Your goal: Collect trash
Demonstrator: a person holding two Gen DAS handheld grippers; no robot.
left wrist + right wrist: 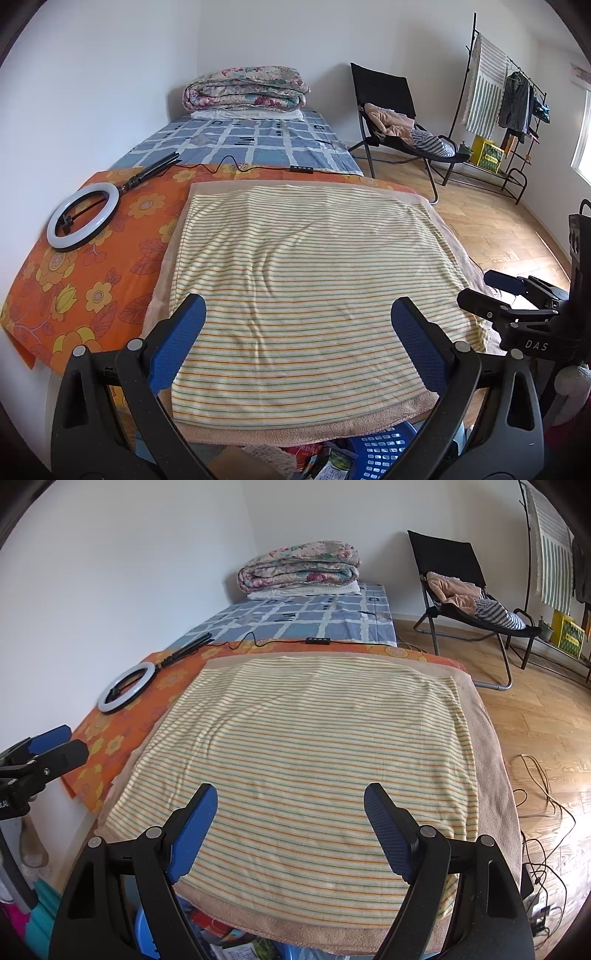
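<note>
Lying below open jaws: trash [332, 461]

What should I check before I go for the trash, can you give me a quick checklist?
1. Left gripper open and empty: ok.
2. Right gripper open and empty: ok.
3. Trash spotted: cannot tell; the striped towel shows none, only some packaging in the blue basket below the bed's near edge.
4. Grippers apart from each other: ok.
5. Ring light and its cable out of the way: ok, they lie far left.
6. Floor cables on the right avoided: ok for now.
</note>
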